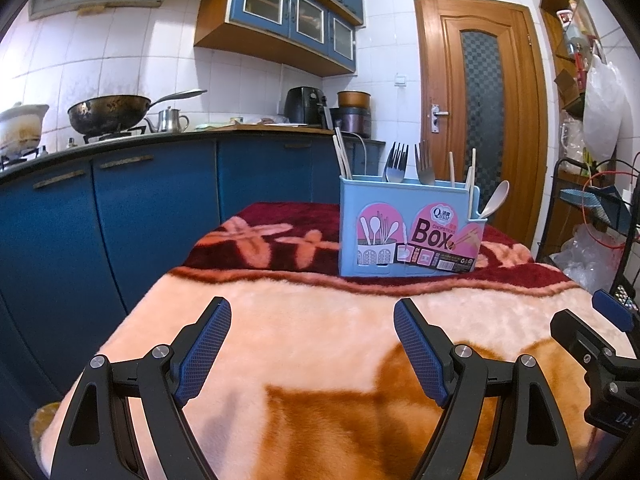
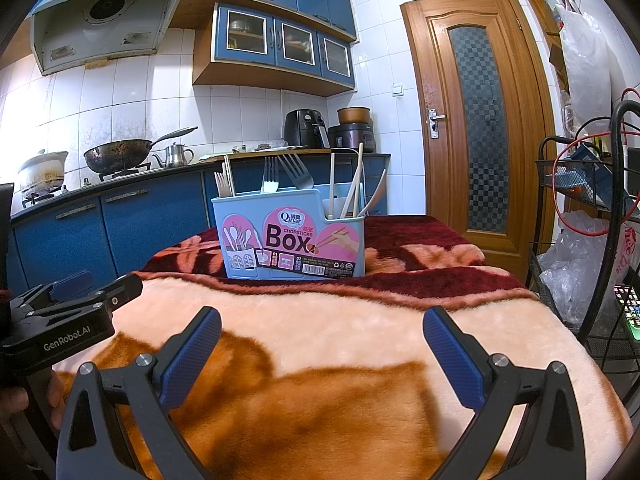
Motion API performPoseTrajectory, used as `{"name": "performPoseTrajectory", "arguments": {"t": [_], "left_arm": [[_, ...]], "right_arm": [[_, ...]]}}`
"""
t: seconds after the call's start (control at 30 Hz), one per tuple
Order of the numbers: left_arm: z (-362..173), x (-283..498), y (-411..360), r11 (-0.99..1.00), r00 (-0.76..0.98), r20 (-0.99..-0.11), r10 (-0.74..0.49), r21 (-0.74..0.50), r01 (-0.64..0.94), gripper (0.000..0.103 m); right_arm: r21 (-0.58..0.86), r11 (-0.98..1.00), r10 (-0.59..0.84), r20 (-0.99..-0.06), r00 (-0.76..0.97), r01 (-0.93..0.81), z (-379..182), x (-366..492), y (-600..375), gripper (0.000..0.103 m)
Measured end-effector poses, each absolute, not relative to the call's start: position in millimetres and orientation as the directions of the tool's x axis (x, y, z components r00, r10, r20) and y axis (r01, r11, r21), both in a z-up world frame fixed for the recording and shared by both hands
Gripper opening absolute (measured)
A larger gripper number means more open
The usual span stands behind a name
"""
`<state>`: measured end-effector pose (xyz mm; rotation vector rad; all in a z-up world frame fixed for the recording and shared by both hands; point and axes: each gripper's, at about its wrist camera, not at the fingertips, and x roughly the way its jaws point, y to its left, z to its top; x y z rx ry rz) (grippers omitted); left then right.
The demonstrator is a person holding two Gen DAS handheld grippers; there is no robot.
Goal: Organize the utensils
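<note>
A light blue chopsticks box stands upright on the blanket-covered table, also in the right wrist view. It holds forks, chopsticks and a white spoon. In the right wrist view the forks and chopsticks stick up from it. My left gripper is open and empty, well short of the box. My right gripper is open and empty, also short of it. The right gripper shows at the left view's right edge; the left gripper shows at the right view's left edge.
Blue kitchen cabinets with a wok and kettle run along the left. A wooden door stands behind the table. A black wire rack with bags and cables stands at the right.
</note>
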<state>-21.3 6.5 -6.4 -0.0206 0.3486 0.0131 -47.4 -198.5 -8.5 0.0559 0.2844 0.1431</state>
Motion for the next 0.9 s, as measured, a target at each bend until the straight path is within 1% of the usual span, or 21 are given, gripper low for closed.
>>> {"name": "performPoseTrajectory", "arguments": {"t": [0.9], "left_arm": [[-5.8, -23.1, 6.2, 1.0, 0.939, -0.343, 0.007, -0.024, -0.016, 0.085]], "right_arm": [[0.076, 0.988, 0.151, -0.28, 0.948, -0.135, -9.6, -47.1, -198.7, 0.103]]}}
